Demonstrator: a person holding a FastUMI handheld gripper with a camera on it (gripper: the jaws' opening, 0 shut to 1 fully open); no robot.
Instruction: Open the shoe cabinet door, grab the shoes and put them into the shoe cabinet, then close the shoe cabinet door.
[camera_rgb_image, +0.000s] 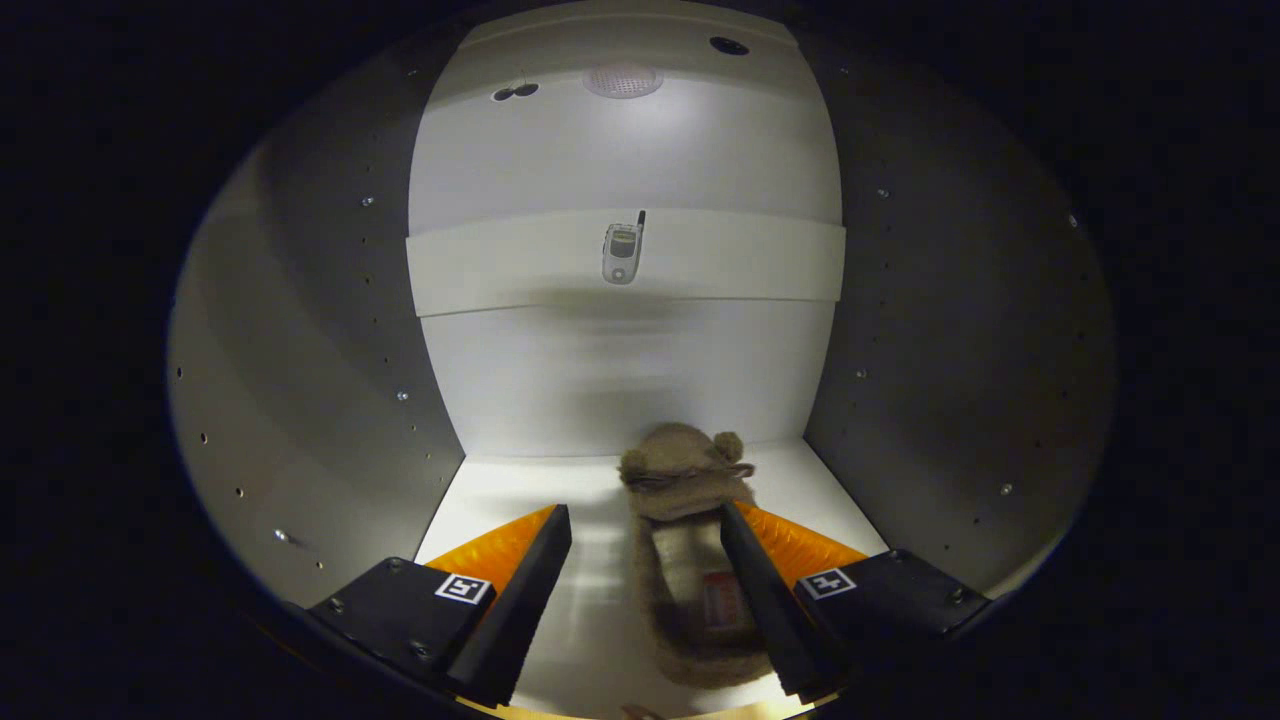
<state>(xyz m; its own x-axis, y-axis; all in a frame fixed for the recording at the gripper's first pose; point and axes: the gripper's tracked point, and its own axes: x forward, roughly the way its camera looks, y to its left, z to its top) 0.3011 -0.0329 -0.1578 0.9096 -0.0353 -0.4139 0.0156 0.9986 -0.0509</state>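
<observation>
- Tongs (645, 540) gape wide inside the shoe cabinet (330, 400), fingers well apart, gripping nothing.
- Fuzzy tan slipper (685, 560) lies on the smooth white cabinet floor between the fingers, hard against the right one, clear of the left; toe with little round ears points at the back wall.
- Beyond, a flat white shelf (500, 265) carries a small handset (622, 252).
- Side walls dotted with peg holes.
</observation>
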